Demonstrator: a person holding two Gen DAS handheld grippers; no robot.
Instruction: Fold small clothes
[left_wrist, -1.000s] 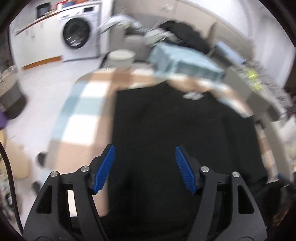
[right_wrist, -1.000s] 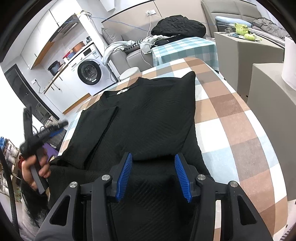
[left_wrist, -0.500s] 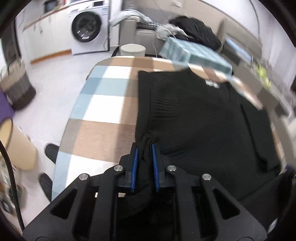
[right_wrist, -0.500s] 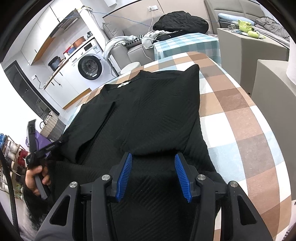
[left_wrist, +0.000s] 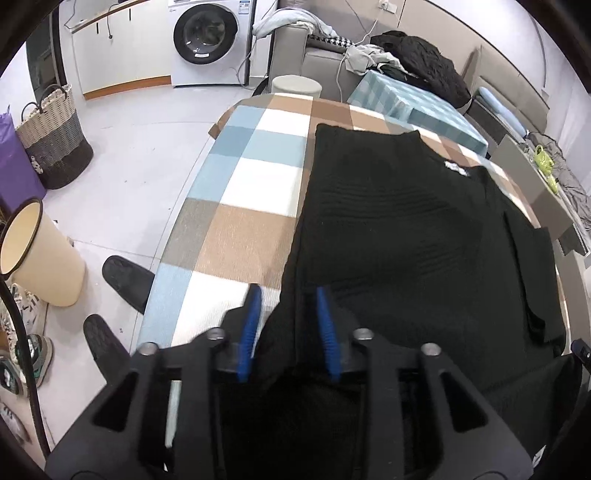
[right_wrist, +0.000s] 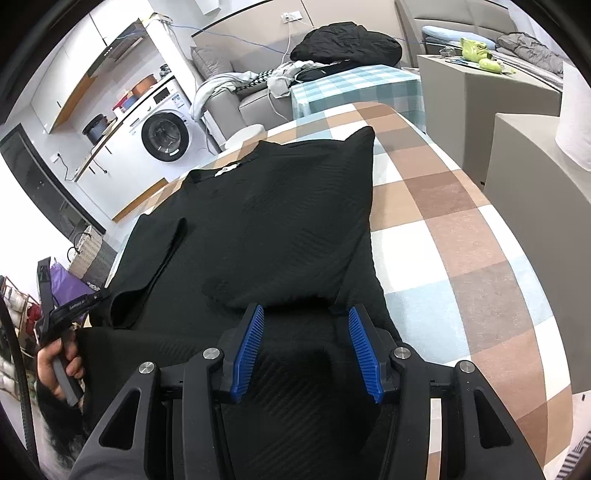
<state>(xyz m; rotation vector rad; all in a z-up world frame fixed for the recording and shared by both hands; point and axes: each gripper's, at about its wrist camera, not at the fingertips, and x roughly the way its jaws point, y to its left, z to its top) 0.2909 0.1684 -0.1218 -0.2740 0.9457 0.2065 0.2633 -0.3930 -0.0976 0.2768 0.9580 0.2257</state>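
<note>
**Black top lies flat on checked table as two grippers work its near hem**

A black knit top lies spread on the checked tablecloth, neck away from the person, one sleeve folded inward. Bare cloth runs wide along both long sides. The left gripper, its blue pads just opening, straddles a raised fold at the garment's left edge; the fabric sits between the pads and whether they press it cannot be told. The right gripper stands apart over the near hem, gripping nothing. A white neck label is too small to read.
</note>
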